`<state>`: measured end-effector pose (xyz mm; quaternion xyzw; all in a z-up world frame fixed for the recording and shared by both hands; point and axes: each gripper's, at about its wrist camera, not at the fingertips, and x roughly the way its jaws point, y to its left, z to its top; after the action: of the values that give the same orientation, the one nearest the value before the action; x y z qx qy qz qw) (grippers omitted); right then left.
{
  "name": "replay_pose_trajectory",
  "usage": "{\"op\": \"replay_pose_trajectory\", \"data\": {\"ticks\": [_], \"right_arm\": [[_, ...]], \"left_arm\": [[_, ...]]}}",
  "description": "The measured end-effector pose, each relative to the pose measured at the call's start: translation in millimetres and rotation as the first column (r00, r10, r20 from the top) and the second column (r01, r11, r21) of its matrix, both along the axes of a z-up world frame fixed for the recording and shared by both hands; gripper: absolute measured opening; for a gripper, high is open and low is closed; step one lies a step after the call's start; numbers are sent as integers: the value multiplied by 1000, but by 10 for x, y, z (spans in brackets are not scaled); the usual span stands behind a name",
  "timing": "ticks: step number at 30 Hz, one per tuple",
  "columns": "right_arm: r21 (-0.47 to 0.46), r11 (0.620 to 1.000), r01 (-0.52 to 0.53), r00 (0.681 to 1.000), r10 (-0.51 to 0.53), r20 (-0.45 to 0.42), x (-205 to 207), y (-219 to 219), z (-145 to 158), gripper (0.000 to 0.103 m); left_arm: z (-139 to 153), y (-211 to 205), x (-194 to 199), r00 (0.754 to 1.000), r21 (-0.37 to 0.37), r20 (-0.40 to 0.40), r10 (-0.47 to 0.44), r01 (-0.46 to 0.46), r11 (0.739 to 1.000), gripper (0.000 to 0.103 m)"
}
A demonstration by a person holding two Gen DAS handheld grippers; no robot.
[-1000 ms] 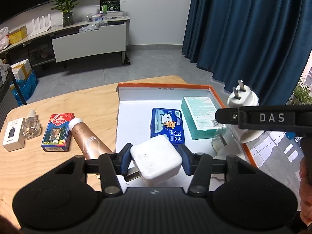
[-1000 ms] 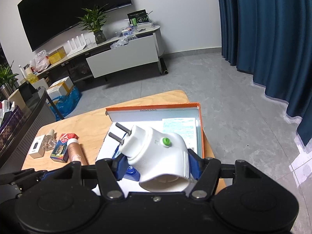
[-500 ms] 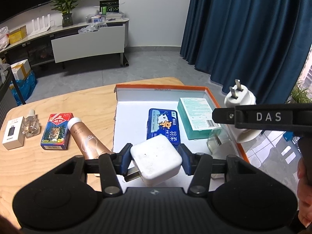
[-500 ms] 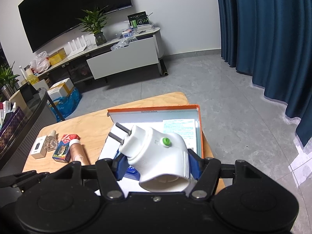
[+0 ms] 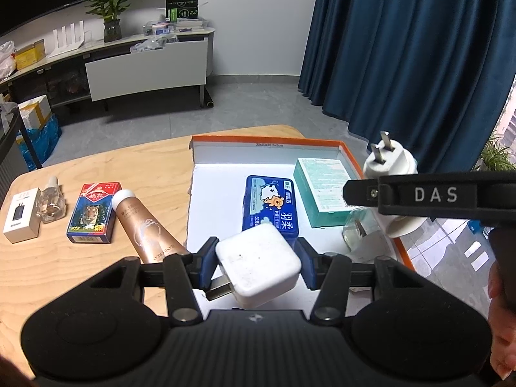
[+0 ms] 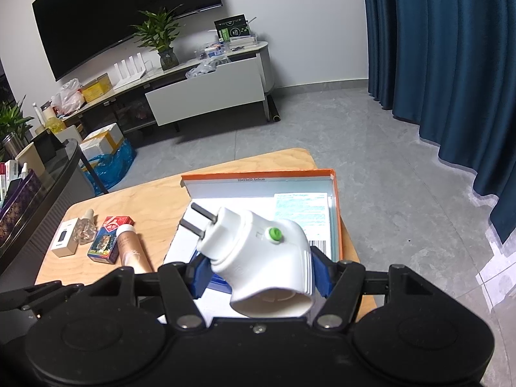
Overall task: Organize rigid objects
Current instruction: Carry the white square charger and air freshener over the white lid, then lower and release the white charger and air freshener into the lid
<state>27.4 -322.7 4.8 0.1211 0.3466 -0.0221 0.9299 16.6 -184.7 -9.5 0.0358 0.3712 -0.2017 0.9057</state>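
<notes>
Left wrist: fingers [image 5: 256,264] pinch square white charger [image 5: 258,269]; right fingers [image 6: 259,272] grip white plug [image 6: 261,258].

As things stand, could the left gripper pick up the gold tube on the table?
Probably not yet: the left gripper is shut on the white charger. The gold tube lies uncovered just beside it, otherwise reachable.

Light wooden table [image 5: 64,264] with rounded corners. Resting directly on it, left to right: white charger box [image 5: 21,214], small clear glass bottle [image 5: 51,204], red-and-blue playing-card pack [image 5: 93,213], rose-gold tube [image 5: 142,225], orange-rimmed shallow box [image 5: 267,144].
</notes>
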Motion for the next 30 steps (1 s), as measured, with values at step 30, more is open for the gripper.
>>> {"op": "replay_pose_trajectory", "data": {"ticks": [30], "right_arm": [[-9, 1000, -5, 998, 5, -55, 122, -17, -150, 74]], "left_arm": [[-76, -20, 28, 1000, 6, -21, -8, 8, 1000, 52]]}}
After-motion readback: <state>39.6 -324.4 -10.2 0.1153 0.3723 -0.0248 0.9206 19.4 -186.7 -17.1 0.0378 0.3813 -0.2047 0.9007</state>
